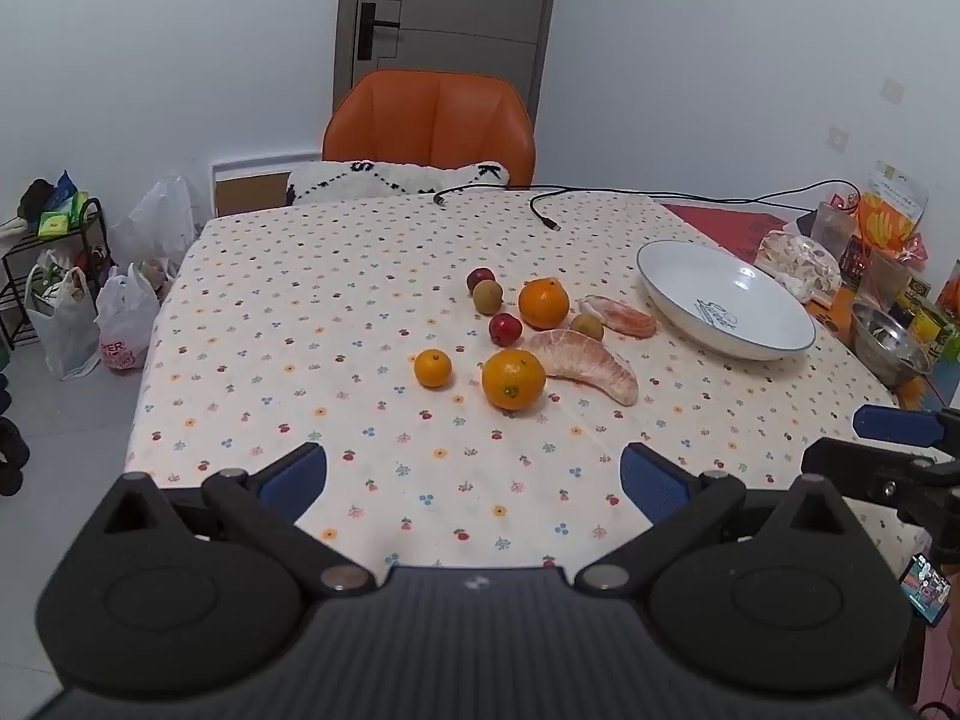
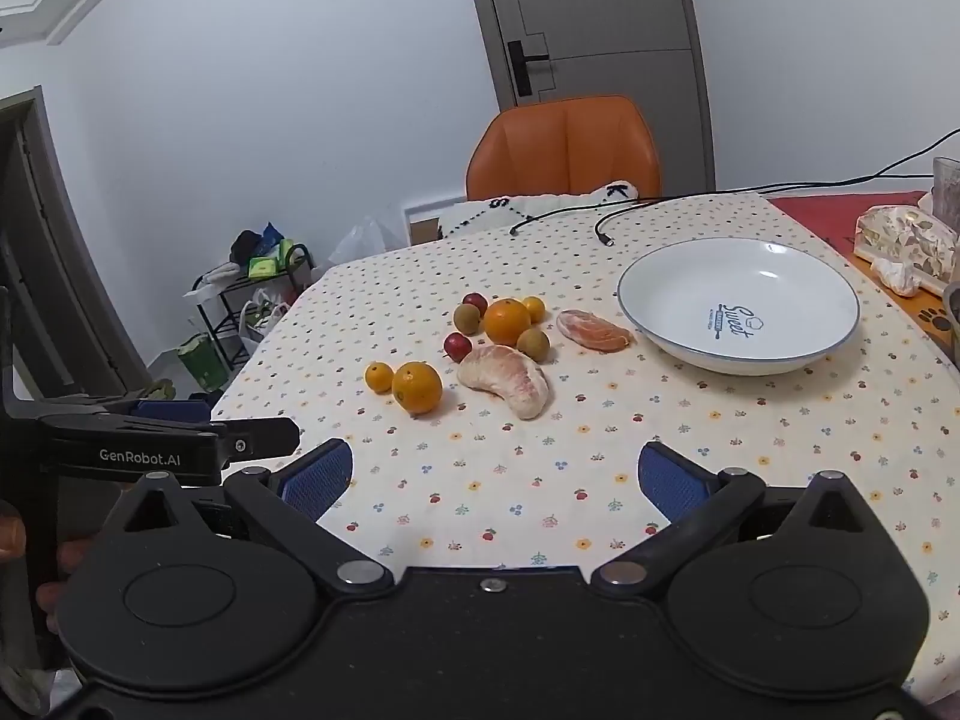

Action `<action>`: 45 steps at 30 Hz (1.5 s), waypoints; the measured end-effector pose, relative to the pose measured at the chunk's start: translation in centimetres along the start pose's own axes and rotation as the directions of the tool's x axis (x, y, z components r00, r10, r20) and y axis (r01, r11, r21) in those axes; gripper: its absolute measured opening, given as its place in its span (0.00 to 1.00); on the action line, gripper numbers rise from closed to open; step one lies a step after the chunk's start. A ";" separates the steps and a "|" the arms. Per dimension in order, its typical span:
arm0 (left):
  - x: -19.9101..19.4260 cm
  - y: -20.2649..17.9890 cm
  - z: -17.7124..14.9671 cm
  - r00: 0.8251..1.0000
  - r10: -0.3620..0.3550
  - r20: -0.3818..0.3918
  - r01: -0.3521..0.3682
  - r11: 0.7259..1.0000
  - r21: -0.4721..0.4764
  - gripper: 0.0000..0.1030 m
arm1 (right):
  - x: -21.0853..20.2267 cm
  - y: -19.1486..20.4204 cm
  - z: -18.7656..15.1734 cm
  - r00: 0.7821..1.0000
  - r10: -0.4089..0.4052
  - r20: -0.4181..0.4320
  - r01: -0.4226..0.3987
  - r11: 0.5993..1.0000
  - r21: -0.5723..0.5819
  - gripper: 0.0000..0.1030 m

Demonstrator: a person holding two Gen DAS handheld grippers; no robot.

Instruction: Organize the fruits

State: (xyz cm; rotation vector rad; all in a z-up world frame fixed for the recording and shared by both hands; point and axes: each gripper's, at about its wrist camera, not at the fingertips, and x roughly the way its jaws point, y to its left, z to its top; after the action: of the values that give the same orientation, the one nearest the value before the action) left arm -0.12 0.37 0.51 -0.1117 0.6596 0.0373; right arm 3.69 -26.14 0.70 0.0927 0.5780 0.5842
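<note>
Fruit lies clustered mid-table: a near orange (image 1: 513,378) (image 2: 417,387), a far orange (image 1: 543,302) (image 2: 507,321), a small mandarin (image 1: 432,368) (image 2: 379,377), a big pomelo segment (image 1: 585,362) (image 2: 507,378), a smaller segment (image 1: 621,315) (image 2: 593,330), red plums (image 1: 504,329) (image 2: 458,346) and brownish-green fruits (image 1: 486,296) (image 2: 533,343). An empty white bowl (image 1: 723,306) (image 2: 738,303) sits to their right. My left gripper (image 1: 474,471) and right gripper (image 2: 495,471) hover open over the near table edge, holding nothing.
An orange chair (image 1: 429,123) with a cushion stands behind the table. Black cables (image 1: 543,213) lie at the far edge. Snacks, a steel bowl (image 1: 888,348) and packets crowd the right side. Bags and a rack (image 1: 54,276) stand on the floor at left.
</note>
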 end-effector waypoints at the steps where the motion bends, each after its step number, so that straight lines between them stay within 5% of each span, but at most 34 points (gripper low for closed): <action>1: 0.0 0.0 0.1 1.000 0.000 -0.002 0.000 1.000 -0.001 1.00 | 0.0 0.0 0.0 1.000 0.000 0.000 0.000 1.000 0.000 1.00; 45: -0.5 0.4 -0.6 1.000 0.004 0.008 -0.004 1.000 -0.014 1.00 | 0.3 0.2 -0.1 1.000 0.017 -0.016 -0.017 1.000 0.009 1.00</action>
State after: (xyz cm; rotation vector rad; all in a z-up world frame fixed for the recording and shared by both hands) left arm -0.93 0.72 0.31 -0.1236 0.6518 0.0460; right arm 3.71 -25.79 0.49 0.1011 0.5958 0.5997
